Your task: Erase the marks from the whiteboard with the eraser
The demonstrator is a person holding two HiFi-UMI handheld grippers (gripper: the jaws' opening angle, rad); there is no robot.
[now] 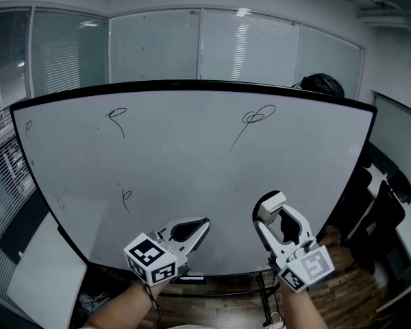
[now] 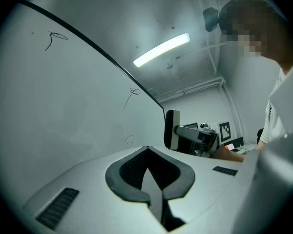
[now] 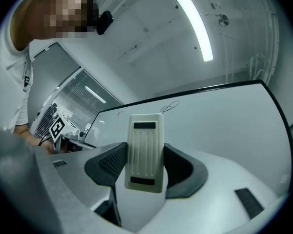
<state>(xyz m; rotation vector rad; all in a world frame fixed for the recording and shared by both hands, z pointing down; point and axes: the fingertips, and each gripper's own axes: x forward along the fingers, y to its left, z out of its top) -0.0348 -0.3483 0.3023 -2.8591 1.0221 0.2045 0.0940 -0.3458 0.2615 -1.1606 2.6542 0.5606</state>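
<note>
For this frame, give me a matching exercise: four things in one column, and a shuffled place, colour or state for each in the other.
Column 1:
1. left gripper
2. right gripper
3. eraser
4. looped scribble

Column 2:
A. in the upper right of the whiteboard
B. shut, with nothing between the jaws
C. cream-coloured
D. jaws closed on a thing

Pairs: 1-B, 2-D, 3-C, 4-A.
</note>
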